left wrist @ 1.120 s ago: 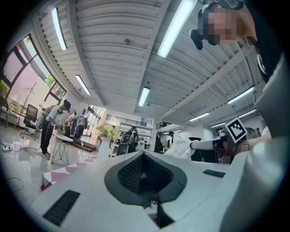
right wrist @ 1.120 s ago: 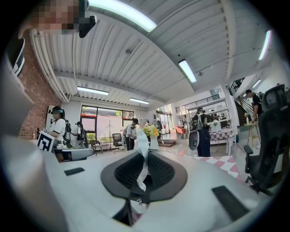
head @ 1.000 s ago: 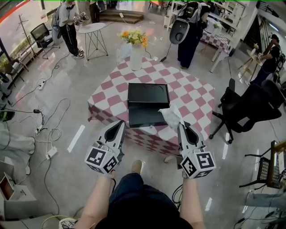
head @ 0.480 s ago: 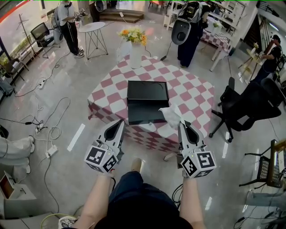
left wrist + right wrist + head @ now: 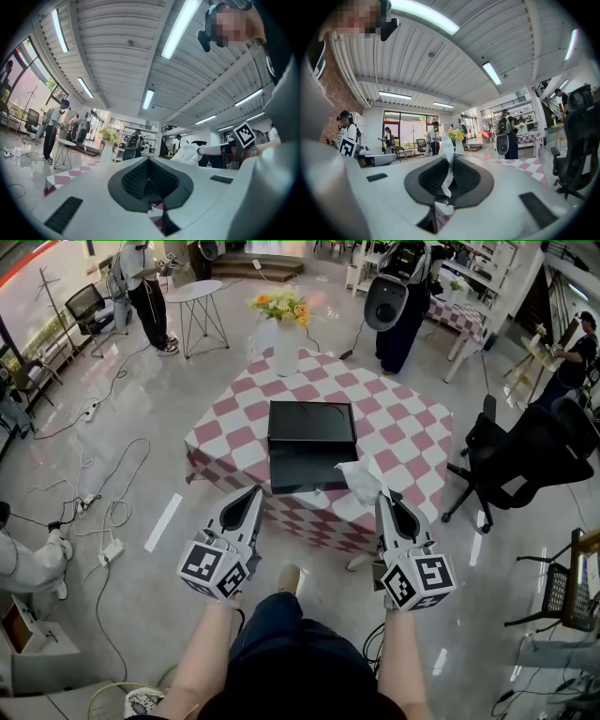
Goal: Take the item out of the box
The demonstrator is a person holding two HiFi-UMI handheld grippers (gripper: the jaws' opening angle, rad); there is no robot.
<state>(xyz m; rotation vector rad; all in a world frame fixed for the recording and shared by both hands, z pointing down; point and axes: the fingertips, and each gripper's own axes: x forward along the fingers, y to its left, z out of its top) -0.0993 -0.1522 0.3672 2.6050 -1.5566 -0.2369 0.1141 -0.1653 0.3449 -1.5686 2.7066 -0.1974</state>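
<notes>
Right tool (image 5: pixel 382 495) still pinches white tissue (image 5: pixel 360 478) — unchanged — by black box (image 5: pixel 311 442).

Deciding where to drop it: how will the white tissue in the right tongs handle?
Likely floppy: the white tissue sits crumpled in the right tongs. Probably very light, since one thin pinched edge carries it. It may tear if tugged.

Big open-plan room w/ glossy grey floor (image 5: pixel 141 427) — loose cables (image 5: pixel 98 512) trail along its left side. Centre: counter (image 5: pixel 412 442) under a pink-and-white checked cloth, w/ a white vase of yellow and orange flowers (image 5: pixel 285 334) at its far edge. Small round white side table (image 5: pixel 195 298) beyond, black office chair (image 5: pixel 525 460) at right. Tall windows (image 5: pixel 23 89) at left. Ribbed ceiling (image 5: pixel 117 51) w/ long strip lights (image 5: pixel 180 26) — brick wall (image 5: pixel 340 89) on one side.
</notes>
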